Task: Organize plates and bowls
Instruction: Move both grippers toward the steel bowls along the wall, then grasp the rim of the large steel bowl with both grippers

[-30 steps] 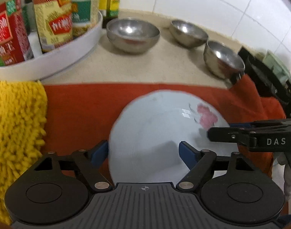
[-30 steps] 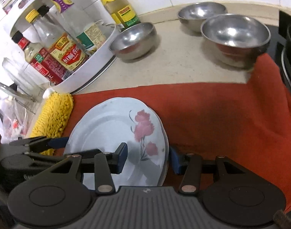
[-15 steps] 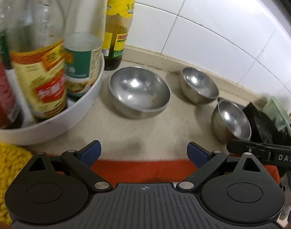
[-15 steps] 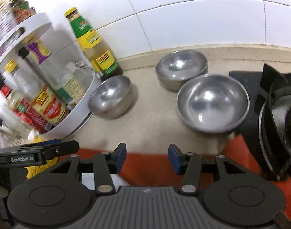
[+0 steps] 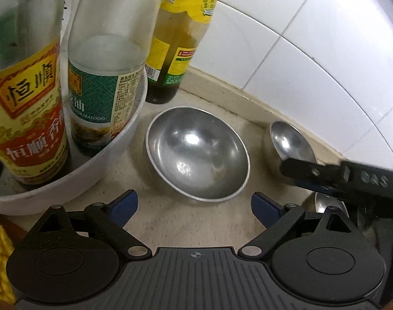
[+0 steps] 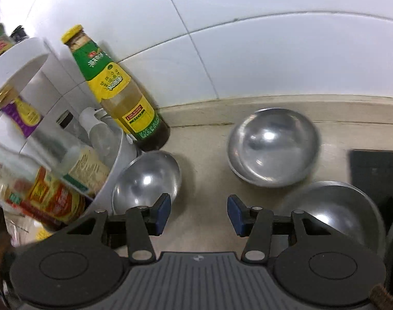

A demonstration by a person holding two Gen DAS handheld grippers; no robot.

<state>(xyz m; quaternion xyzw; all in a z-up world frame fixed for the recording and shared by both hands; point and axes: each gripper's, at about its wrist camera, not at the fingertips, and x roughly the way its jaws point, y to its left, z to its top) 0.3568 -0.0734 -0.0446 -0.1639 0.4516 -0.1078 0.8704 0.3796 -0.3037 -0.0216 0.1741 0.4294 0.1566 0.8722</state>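
Two pairs of tongs hover over the pale speckled surface, and neither holds anything. The left tongs have just been opening and now stand wide, nothing between their blue pads; the right tongs are spread about halfway, with only bare surface between them.

Just beyond the left tongs, at twelve o'clock in the left wrist view, sits the large round stainless-steel bowl, upright, with its near rim almost between the pads. It looks like the step in hand is to take this bowl. To do that well, the left tongs should come down so one pad goes inside the near rim and the other outside, then close firmly, since polished steel will likely slip under a loose pinch. A straight lift would keep it off the white round plastic bottle tray, which stands just beside it at nine o'clock.

At two o'clock from that bowl lies a smaller round steel bowl, partly hidden behind the right tongs' black arm. In the right wrist view the smaller bowl sits at one o'clock, and a third round steel bowl lies at three o'clock, next to the right pad. All three are shiny, empty and apart from each other, not yet nested.

A yellow-labelled, green-capped oil bottle stands against the white tiled wall at eleven o'clock.
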